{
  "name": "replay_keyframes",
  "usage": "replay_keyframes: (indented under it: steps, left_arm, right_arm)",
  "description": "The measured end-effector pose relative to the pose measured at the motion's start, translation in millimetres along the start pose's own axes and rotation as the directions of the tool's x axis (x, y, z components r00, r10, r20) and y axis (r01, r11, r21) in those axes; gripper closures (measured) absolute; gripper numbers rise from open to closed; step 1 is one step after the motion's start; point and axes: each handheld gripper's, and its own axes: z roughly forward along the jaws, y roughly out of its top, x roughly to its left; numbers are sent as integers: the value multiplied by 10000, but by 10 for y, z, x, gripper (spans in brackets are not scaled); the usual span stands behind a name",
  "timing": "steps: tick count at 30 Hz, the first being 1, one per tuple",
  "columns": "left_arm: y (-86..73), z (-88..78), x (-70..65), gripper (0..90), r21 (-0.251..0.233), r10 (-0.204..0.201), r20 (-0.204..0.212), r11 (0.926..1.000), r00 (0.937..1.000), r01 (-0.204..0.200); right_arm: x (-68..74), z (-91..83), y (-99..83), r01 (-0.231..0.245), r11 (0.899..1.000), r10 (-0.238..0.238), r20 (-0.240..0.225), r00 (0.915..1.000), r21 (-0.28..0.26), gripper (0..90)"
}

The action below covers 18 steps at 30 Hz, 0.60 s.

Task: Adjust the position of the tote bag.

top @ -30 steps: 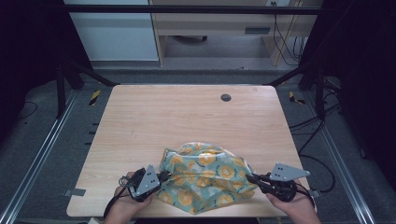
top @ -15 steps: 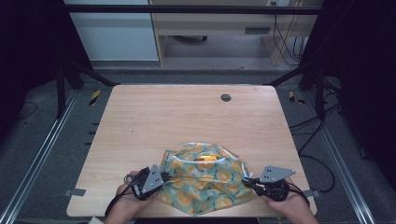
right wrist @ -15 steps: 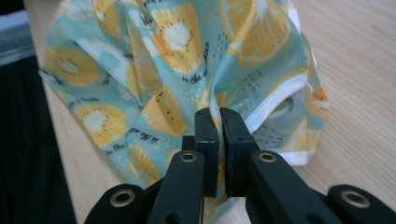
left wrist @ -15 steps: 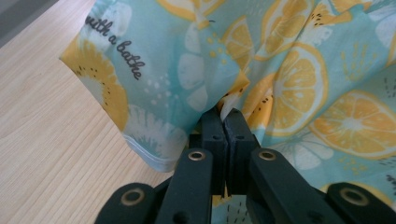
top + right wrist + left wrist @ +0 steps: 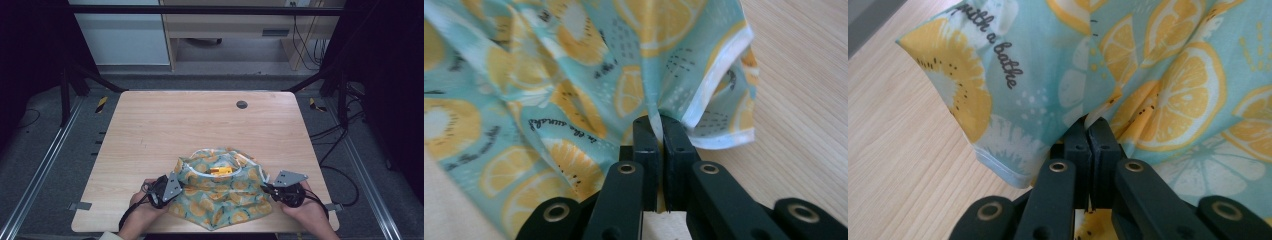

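Cloth: a light teal cloth (image 5: 222, 192) printed with lemon slices is bunched on the near half of the table (image 5: 165, 130), pinched at its two side edges and sagging in the middle.
Left gripper: the left gripper (image 5: 1090, 129) is seen with its jaws pressed together on a fold of the cloth's left edge; fabric is drawn tight into the seam between the pads.
Right gripper: the right gripper (image 5: 659, 127) is likewise clamped fully on the cloth's right edge, just beside the white hem (image 5: 719, 65), with a thin ridge of fabric squeezed between the jaws.
Cloth against the grippers: in the high view the cloth is stretched loosely between the left gripper (image 5: 167, 189) and the right gripper (image 5: 272, 190), its bulk lying ahead of and between them, its lower corner reaching almost to the near table edge.
Yellow tag: a small yellow-orange piece (image 5: 221, 171) is seen in the upper folds; what it is cannot be told.
Risk, slip: only a thin fold is held at each side, so a sharp pull apart could be expected to draw the hem out of a grip.
Risk, uneven spread: the middle is creased and doubled over, so wrinkles could be trapped if it is laid down without tension.
Risk, edge: the near corner could be dragged off the table if the hands are drawn back.
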Motion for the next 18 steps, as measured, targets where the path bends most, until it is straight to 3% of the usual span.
replay_keyframes:
  steps: [6, 11, 16, 18]
  left_arm:
    - [-2, -2, 12, 833, -64, -238, -143, 9997, 9996, 237]
    - [-4, -75, 25, 708, -166, -818, -80, 9965, 9966, 816]
    - [-17, -310, 11, 491, -576, -1849, -88, 9812, 9827, 1841]
    - [-14, -409, 30, 451, -1035, -2228, -159, 9700, 9747, 2201]
  right_arm:
    - [-32, 37, 8, -202, 9997, 199, 215, 9996, 140, 838]
    - [-18, -66, 0, -534, 9984, 541, 375, 9978, -181, 687]
    - [26, -207, -24, -786, 9954, 819, 622, 9947, -541, 434]
    - [42, -288, -21, -881, 9929, 941, 753, 9927, -799, 347]
